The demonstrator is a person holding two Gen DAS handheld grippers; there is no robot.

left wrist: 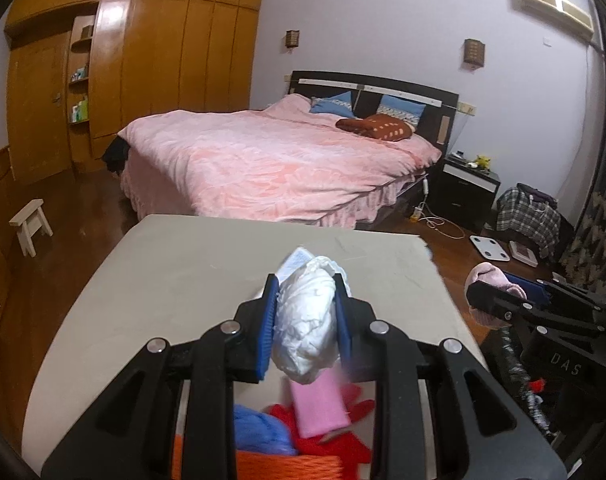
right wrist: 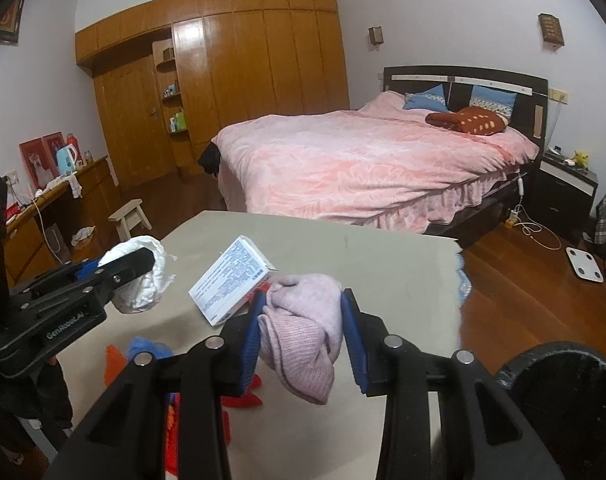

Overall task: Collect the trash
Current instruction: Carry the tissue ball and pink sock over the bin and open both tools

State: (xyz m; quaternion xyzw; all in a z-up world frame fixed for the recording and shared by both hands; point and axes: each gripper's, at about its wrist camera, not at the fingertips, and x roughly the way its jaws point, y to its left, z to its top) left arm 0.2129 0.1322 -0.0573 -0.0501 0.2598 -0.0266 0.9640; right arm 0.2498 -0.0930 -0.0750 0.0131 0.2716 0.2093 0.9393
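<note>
My left gripper [left wrist: 307,286] is shut on a crumpled white paper wad [left wrist: 307,332], held above the beige table [left wrist: 183,272]. From the right wrist view the same wad [right wrist: 143,280] hangs at the left in the left gripper [right wrist: 137,266]. My right gripper [right wrist: 305,300] is shut on a pale pink knit cloth [right wrist: 303,332] that droops between the blue pads. In the left wrist view that cloth [left wrist: 487,276] shows at the right edge. A white box with blue print [right wrist: 231,276] lies tilted on the table [right wrist: 383,264] just beyond my right gripper.
Below the left gripper lie a pink pad [left wrist: 323,408], a red glove [left wrist: 355,404], blue cloth [left wrist: 259,428] and an orange woven rim [left wrist: 287,464]. A black round container [right wrist: 563,392] sits at lower right. Beyond the table stand a pink bed [right wrist: 363,160] and a small stool [right wrist: 131,216].
</note>
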